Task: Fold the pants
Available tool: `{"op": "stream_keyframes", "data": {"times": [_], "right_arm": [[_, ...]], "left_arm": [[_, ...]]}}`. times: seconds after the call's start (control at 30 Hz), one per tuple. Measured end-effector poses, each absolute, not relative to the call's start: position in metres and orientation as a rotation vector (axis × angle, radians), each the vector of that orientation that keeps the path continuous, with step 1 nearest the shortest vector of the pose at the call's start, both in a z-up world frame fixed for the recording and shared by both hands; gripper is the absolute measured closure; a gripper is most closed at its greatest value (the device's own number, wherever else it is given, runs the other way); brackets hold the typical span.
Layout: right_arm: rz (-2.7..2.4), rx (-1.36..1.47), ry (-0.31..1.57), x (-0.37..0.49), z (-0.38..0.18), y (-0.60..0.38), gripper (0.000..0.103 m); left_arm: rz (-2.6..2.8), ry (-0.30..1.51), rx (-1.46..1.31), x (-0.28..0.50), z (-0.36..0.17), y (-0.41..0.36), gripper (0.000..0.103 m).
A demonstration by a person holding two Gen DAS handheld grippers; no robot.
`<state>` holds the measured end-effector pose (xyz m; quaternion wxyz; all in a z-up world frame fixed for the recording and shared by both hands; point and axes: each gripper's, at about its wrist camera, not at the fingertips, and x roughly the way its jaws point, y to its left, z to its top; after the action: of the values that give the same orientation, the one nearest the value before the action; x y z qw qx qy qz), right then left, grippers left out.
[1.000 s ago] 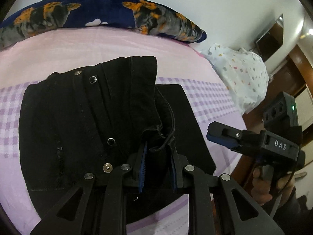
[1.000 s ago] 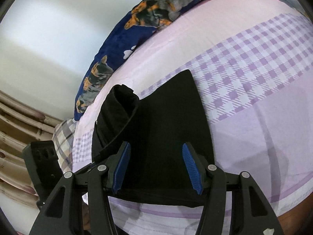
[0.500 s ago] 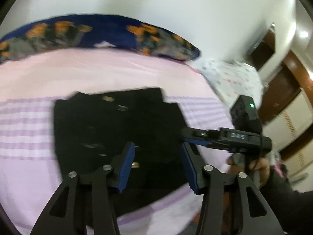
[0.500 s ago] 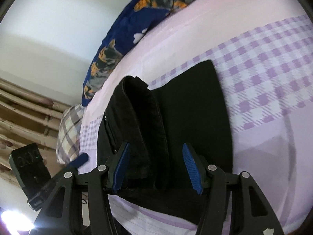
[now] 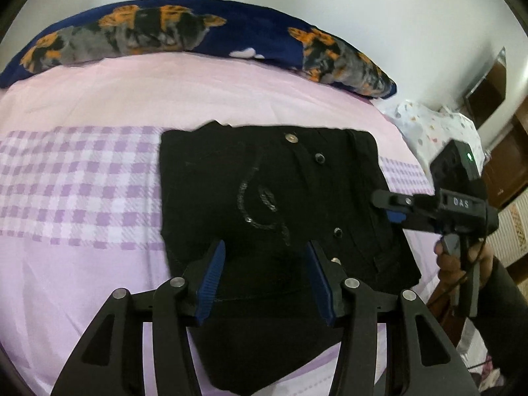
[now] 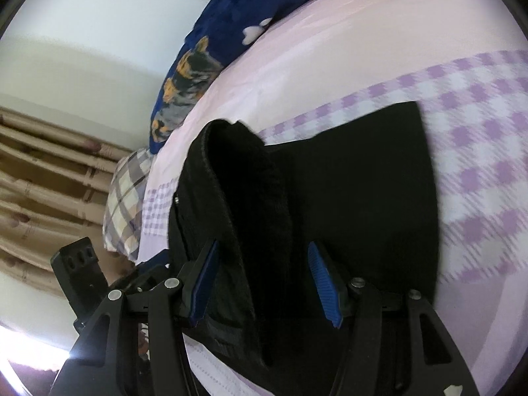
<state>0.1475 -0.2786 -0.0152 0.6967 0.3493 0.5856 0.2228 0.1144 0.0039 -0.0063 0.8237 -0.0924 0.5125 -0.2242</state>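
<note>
We see black pants [image 5: 277,204] folded into a thick square, lying flat on the bed [image 5: 99,105] on its pink and purple check sheet. Shiny studs and a curly sparkly pattern show on top. Our left gripper [image 5: 264,277] hangs just over the near edge of the pants with its blue jaws spread and nothing pinched. Our right gripper [image 6: 264,283] is over the other side of the pants, where a rolled fold of cloth stands up between its blue jaws; they are spread too and do not squeeze it. In the left view the right gripper has white letters that read "DAS", and a small green light glows on it. A hand [image 5: 458,264] holds its handle. A blue pillow [image 5: 184,29] with orange and grey dogs lies at the far edge of the bed.
</note>
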Motion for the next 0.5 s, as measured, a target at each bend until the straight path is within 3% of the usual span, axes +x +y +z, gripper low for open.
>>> {"op": "stream_keyframes", "data": {"times": [0.27,0.5], "right_arm": [[0.548,0.803,1.285,0.157,-0.025,-0.261,0.061],[0.546,0.834,1.330,0.161,-0.029,-0.264,0.062]], "left_arm": [[-0.476,1.108,-0.201,0.117,-0.019,0.000,0.053],[-0.474,1.097,-0.211,0.116,-0.019,0.002,0.053]]}}
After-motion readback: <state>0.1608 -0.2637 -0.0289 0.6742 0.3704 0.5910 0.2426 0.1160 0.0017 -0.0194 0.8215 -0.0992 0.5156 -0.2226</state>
